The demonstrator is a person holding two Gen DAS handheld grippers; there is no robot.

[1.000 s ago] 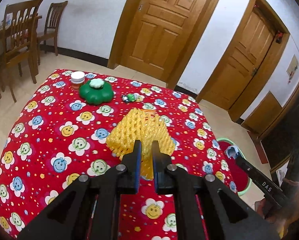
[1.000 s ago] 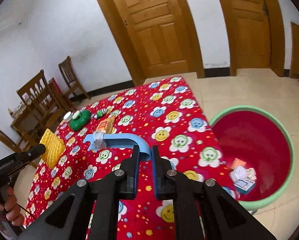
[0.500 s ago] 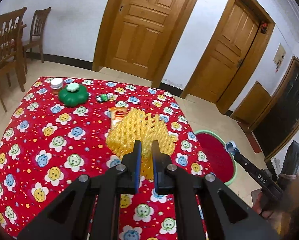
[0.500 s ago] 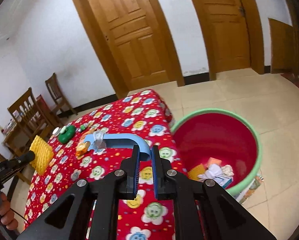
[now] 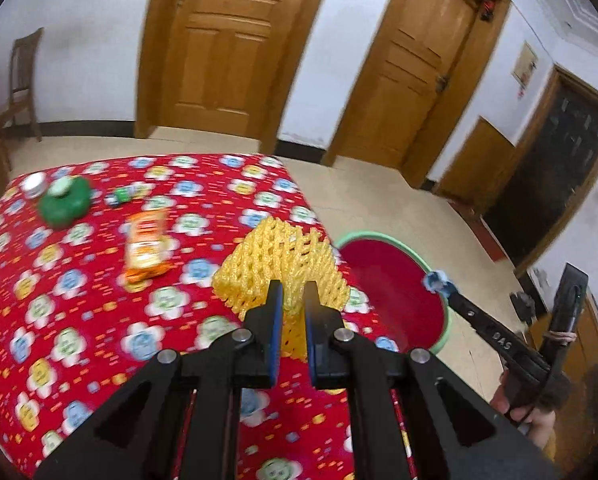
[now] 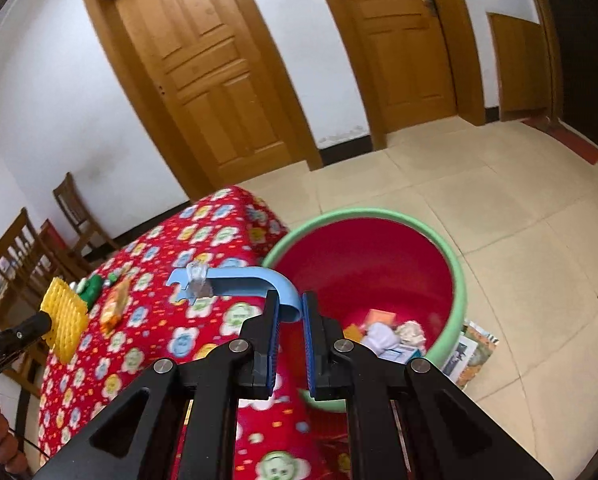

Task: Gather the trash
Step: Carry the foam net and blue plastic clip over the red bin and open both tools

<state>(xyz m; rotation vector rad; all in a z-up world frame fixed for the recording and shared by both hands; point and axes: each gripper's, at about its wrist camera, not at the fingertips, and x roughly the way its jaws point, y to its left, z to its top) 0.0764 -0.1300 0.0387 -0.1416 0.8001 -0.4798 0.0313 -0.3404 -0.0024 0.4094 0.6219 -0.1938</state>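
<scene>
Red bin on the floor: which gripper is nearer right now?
Right. The right gripper, shut on a blue hook, is at the rim of the red bin. The left gripper, shut on yellow foam net, is over the table beside it.

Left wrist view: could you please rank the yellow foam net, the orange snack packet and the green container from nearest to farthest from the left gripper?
1. Yellow foam net: clamped in the left gripper.
2. Orange snack packet: mid-table, to the left.
3. Green container: far left corner.
</scene>
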